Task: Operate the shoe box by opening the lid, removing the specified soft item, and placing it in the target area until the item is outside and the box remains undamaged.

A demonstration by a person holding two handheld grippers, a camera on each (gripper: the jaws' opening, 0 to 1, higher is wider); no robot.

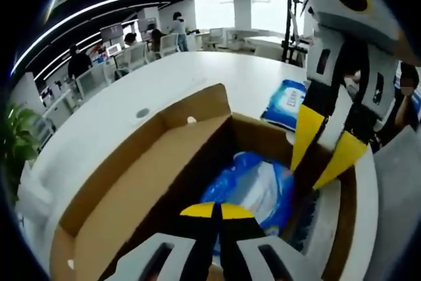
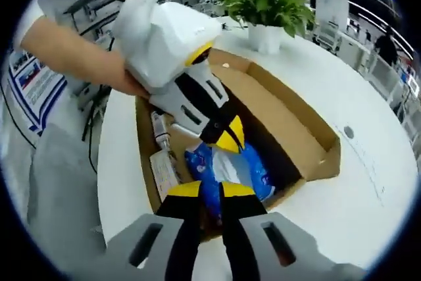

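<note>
An open cardboard shoe box [image 1: 197, 156] lies on a white table [image 1: 197, 74], its lid [image 1: 131, 189] folded back flat to the left in the left gripper view and its brown inside facing up. In the box's dark well lies the soft item, a blue and white plastic packet [image 1: 256, 185], crumpled and glossy, still inside the walls. In the left gripper view the left gripper [image 1: 219, 210] rises from the near edge with its yellow-tipped jaws pressed together, nothing visible between them, poised just above the near end of the packet; whether it touches the packet cannot be told. The right gripper [image 1: 327, 153] comes down from the upper right of that view, its two yellow tips spread apart and reaching into the far right side of the box beside the packet. In the right gripper view the same box [image 2: 289, 116] shows from the other end, the packet [image 2: 233, 172] in its middle, the right gripper [image 2: 210, 190] low in the frame, and the left gripper [image 2: 230, 141] held in a person's hand [image 2: 125, 80], pointing down at the packet. A second blue packet [image 1: 284, 102] lies on the table beyond the box, and a potted plant [image 2: 270, 8] stands at the table's far side.
</note>
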